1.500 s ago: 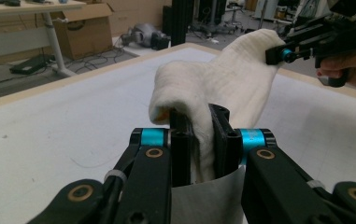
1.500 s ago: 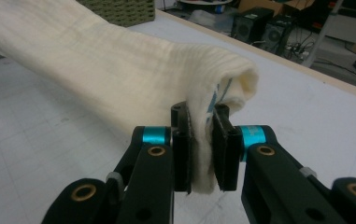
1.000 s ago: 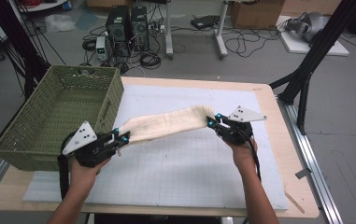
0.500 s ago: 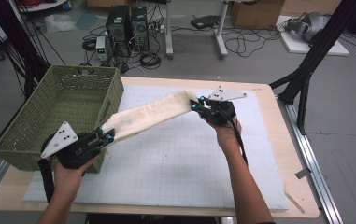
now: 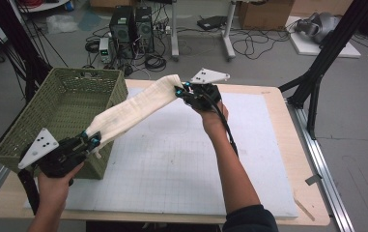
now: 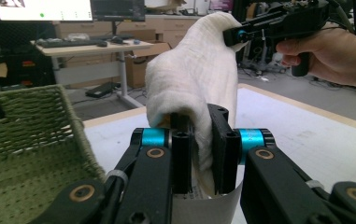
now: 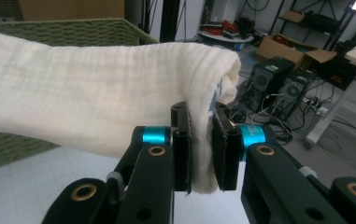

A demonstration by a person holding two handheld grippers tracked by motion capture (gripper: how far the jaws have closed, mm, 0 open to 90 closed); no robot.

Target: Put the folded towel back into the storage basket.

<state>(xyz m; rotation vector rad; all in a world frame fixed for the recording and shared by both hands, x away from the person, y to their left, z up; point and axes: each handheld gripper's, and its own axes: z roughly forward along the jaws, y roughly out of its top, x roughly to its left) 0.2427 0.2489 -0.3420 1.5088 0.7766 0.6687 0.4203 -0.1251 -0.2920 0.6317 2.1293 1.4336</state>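
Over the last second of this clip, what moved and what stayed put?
Both grippers carried the cream towel left toward the green basket. The left gripper drew back and left to the basket's near corner; the right gripper swung forward and left, so the towel now slants over the basket's edge. Both kept their fingers clamped on the towel ends. Basket and white mat stayed put.

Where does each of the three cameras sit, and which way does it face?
High view: above the table's near side, looking forward and down; both forearms, left gripper, right gripper.
Left gripper view: on that gripper, facing its jaws clamping the towel.
Right gripper view: on that gripper, facing its jaws on the towel's other end.
Shared: towel, green basket.
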